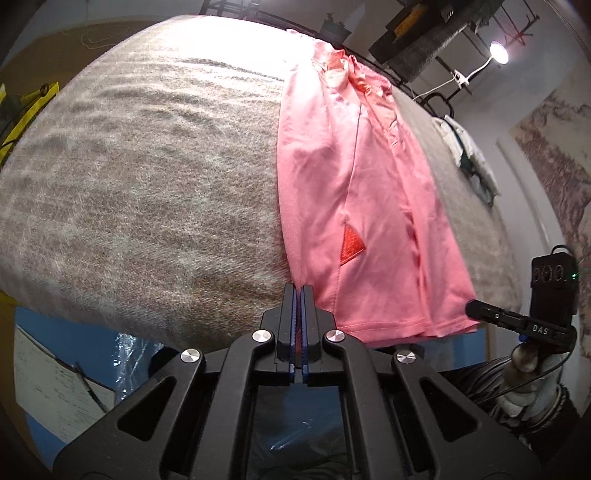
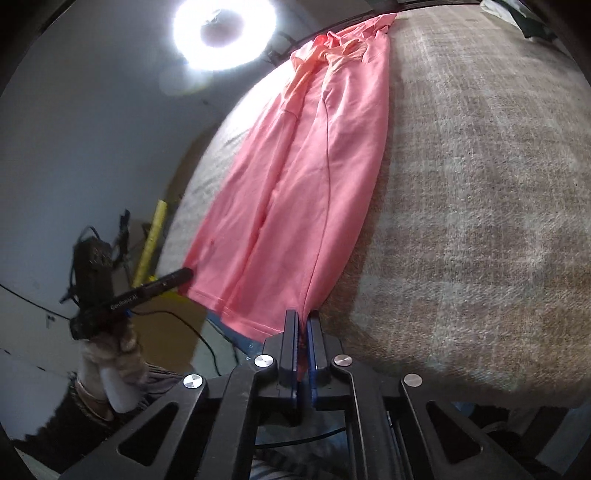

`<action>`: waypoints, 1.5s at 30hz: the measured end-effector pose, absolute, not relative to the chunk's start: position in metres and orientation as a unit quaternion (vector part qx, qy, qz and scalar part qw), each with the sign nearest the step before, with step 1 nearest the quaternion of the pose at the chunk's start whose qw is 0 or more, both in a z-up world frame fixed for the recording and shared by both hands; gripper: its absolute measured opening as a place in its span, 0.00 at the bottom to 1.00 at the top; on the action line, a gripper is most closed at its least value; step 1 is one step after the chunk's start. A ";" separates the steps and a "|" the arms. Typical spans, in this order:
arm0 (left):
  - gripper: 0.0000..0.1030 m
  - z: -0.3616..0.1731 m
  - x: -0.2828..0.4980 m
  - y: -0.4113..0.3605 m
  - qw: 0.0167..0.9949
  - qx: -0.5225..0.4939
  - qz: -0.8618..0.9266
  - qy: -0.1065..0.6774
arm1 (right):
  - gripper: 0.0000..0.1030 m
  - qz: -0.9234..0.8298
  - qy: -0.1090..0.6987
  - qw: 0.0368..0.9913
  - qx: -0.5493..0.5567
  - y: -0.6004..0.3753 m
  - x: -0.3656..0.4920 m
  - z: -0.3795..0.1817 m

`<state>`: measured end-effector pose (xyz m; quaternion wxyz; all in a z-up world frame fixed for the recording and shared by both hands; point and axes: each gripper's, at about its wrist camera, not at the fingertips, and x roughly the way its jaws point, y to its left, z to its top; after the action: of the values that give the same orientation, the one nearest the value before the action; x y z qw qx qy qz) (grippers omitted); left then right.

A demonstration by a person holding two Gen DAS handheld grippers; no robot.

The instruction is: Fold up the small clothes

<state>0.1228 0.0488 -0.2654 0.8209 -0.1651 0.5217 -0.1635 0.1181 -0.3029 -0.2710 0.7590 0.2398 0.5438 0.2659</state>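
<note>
Basically a pink T-shirt (image 1: 354,192) lies lengthwise on a table covered with a beige-grey woven cloth (image 1: 147,177), already folded into a long narrow strip, collar end at the far edge of the table, hem end at the near edge

Left gripper (image 1: 299,291) sits at the near left corner of the shirt's hem; its fingers are pressed together, with the hem corner's edge running down into the tips, so it looks clamped on that corner, though how much fabric is caught I cannot tell from the left wrist view. A small red triangular patch (image 1: 351,245) shows on the shirt just beyond that corner

Right gripper (image 2: 302,318) is at the near right corner of the hem; pink fabric is visibly bunched between its blue pads (image 2: 314,343), fingers closed tight on it. The shirt's right fold edge runs straight from these tips up toward the collar

Each wrist view catches the other tool off to the side of the shirt's hem, held in a gloved hand (image 1: 532,380); that glove is light-coloured with a striped cuff

Bright ring light (image 2: 224,33) beyond the far end of the shirt. Paper sheet with a pen (image 1: 59,391) below the table's near edge, left of the shirt
</note>
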 end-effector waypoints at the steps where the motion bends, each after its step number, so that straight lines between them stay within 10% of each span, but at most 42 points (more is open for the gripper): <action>1: 0.00 -0.264 0.123 0.049 0.821 -0.168 -0.165 0.520 | 0.01 0.268 0.541 0.758 0.246 -0.304 0.119 -0.270; 12: 0.00 -0.264 0.127 0.051 0.805 -0.177 -0.169 0.540 | 0.01 0.270 0.523 0.761 0.274 -0.311 0.134 -0.256; 19: 0.23 -0.280 0.116 0.059 0.782 -0.205 -0.171 0.564 | 0.01 0.261 0.548 0.757 0.240 -0.304 0.126 -0.267; 26: 0.23 -0.285 0.108 0.068 0.764 -0.238 -0.172 0.575 | 0.25 0.268 0.567 0.734 0.263 -0.316 0.124 -0.281; 30: 0.02 -0.285 0.111 0.060 0.766 -0.229 -0.179 0.573 | 0.24 0.279 0.570 0.725 0.266 -0.314 0.125 -0.285; 34: 0.00 -0.274 0.112 0.054 0.775 -0.227 -0.186 0.560 | 0.04 0.278 0.578 0.713 0.283 -0.315 0.125 -0.289; 45: 0.00 -0.230 0.155 0.050 0.796 -0.253 -0.207 0.509 | 0.02 0.273 0.539 0.722 0.337 -0.335 0.155 -0.260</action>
<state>0.1551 0.0505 -0.2299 0.7961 -0.2534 0.5093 -0.2066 0.1546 -0.3351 -0.2599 0.7219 0.3369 0.5391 0.2732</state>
